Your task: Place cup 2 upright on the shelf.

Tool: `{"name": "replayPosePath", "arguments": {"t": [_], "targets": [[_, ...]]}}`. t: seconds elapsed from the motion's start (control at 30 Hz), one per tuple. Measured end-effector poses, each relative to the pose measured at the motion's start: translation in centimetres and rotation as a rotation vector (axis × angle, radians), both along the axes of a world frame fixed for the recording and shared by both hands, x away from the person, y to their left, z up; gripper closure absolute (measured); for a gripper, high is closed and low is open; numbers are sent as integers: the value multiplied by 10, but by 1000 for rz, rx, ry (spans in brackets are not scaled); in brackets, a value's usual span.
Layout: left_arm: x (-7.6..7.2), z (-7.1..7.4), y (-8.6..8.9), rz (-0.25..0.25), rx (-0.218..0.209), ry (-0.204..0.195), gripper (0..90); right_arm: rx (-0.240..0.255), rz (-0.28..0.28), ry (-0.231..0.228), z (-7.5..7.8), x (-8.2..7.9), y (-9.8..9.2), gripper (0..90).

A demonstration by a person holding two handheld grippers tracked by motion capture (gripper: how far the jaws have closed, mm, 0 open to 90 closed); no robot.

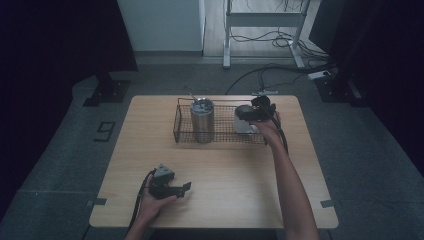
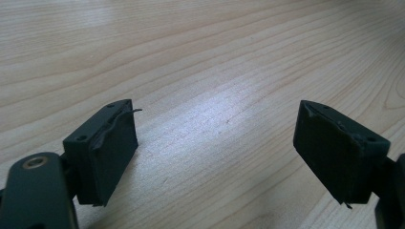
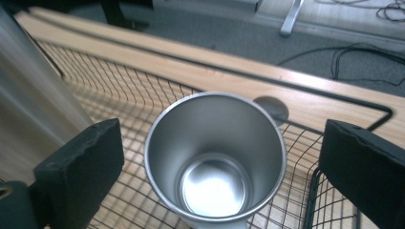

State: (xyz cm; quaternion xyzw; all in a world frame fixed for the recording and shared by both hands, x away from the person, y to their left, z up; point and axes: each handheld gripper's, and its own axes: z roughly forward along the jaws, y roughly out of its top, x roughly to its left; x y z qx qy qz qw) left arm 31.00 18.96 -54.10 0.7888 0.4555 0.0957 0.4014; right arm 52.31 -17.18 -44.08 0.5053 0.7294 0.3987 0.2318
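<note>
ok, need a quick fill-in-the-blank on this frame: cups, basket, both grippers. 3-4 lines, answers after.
1. Both steel cups stand inside the wire ____.
2. The right gripper has its jaws open on either side of the ____ cup, which has nothing inside.
3. The left gripper is open with only bare ____ between its jaws.
4. The taller cup stands to the ____ of the shorter one in the high view.

Missing words: basket; shorter; table; left

Your right hand-held gripper covers most of the short shiny steel cup in the high view. In the right gripper view, the tall brushed-steel tumbler is blurred and cut off at the left edge. What sits inside it is too small to tell.
</note>
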Motion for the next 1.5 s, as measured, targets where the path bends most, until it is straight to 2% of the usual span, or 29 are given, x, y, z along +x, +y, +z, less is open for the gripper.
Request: {"name": "replayPosePath", "arguments": {"t": [0.07,0.33,0.5,0.57,0.6,0.8,0.93,1.13,1.5], "targets": [[0,0,0,2,-1,-1,152,21,-2,-6,3,-4,-4,24],[0,1,3,10,-2,-2,152,30,-11,-24,5,-25,-13,65],[0,1,3,12,-3,-3,152,44,6,-35,5,-38,-19,88],[0,1,3,12,-1,-3,152,38,17,-24,5,-42,-20,92],[0,1,3,12,-1,-3,152,44,22,-38,5,-45,-21,106],[-1,2,3,13,0,-8,152,64,36,-52,6,-64,-29,123],[-1,2,3,16,1,-11,152,83,34,-65,1,-82,-36,129],[-1,1,2,20,8,-8,153,59,42,-77,-9,-108,-43,132],[0,0,5,23,18,-8,152,66,57,-81,-32,-144,-50,138]]}}
